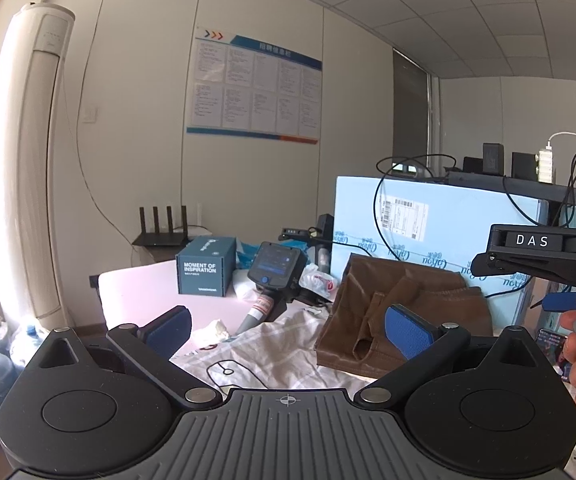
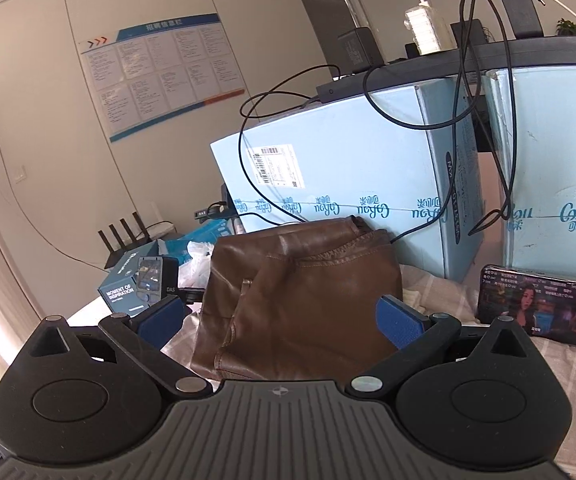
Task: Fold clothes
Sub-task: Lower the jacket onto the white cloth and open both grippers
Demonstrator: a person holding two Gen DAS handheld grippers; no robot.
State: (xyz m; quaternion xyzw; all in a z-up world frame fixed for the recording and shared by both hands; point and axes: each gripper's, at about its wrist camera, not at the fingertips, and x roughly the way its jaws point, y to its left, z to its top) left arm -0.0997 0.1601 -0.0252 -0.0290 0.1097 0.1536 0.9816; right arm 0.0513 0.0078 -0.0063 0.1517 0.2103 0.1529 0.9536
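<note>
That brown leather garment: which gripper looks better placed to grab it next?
Probably the right gripper: open, with the folded brown leather garment straight ahead. The left gripper, also open, faces the white printed cloth.

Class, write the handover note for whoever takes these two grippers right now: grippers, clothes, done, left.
Left gripper: open, empty, above the white patterned garment.
Right gripper: open, empty, facing the brown leather garment.
Brown garment lies bunched on the bed against the blue boxes; the white one lies spread and creased beside it.
Done: no neat fold visible.
Left: fold both.
</note>
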